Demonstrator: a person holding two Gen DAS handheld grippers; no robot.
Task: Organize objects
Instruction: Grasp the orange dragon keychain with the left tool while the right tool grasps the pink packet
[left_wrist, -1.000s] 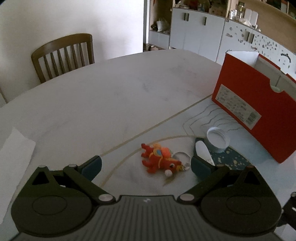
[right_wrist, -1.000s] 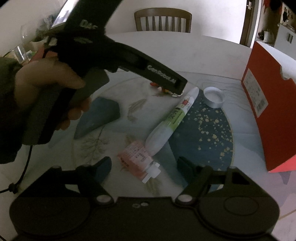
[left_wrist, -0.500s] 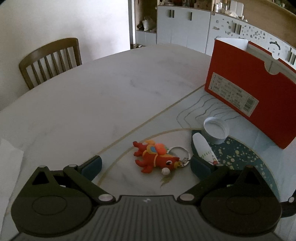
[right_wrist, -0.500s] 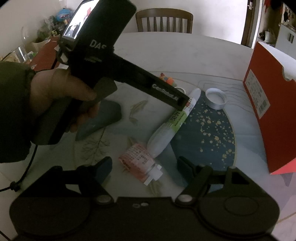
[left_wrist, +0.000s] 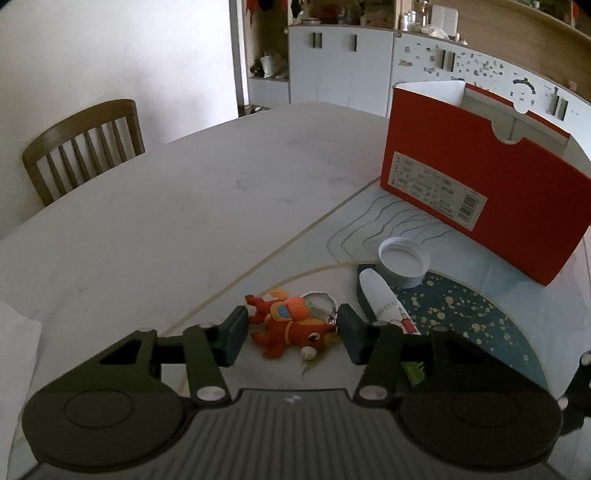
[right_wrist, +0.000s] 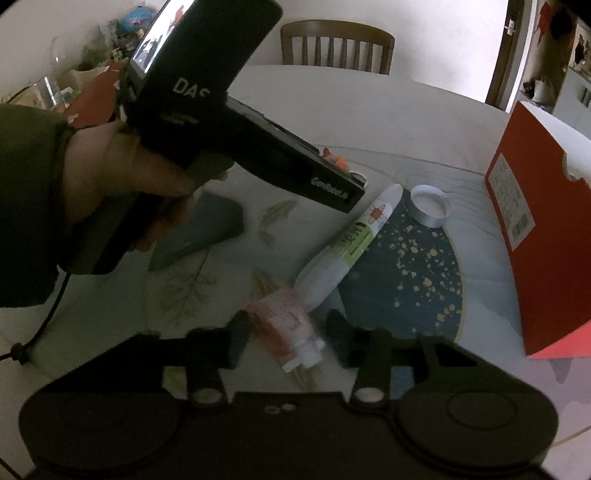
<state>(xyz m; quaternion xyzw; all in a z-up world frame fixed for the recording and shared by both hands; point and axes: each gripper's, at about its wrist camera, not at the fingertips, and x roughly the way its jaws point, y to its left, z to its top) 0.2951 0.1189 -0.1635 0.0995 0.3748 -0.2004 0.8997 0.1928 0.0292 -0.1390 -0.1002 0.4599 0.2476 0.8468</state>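
A red and orange toy keychain lies on the table between the fingers of my left gripper, which has narrowed around it; the pads sit close on both sides, not clearly pressing it. My right gripper straddles a small pink-labelled bottle with a white cap, its jaws narrowed around it with small gaps. A white tube with a green label lies beside it, its tip also in the left wrist view. A white jar lid rests near a red open box.
The left hand and its gripper body fill the upper left of the right wrist view. A dark wedge-shaped object lies on the patterned mat. A wooden chair stands at the table's far side. White paper lies at the left edge.
Both grippers have dropped toward the table and their jaws have closed in: the left around the keychain, the right around the pink bottle. The left view has swung right toward the box.
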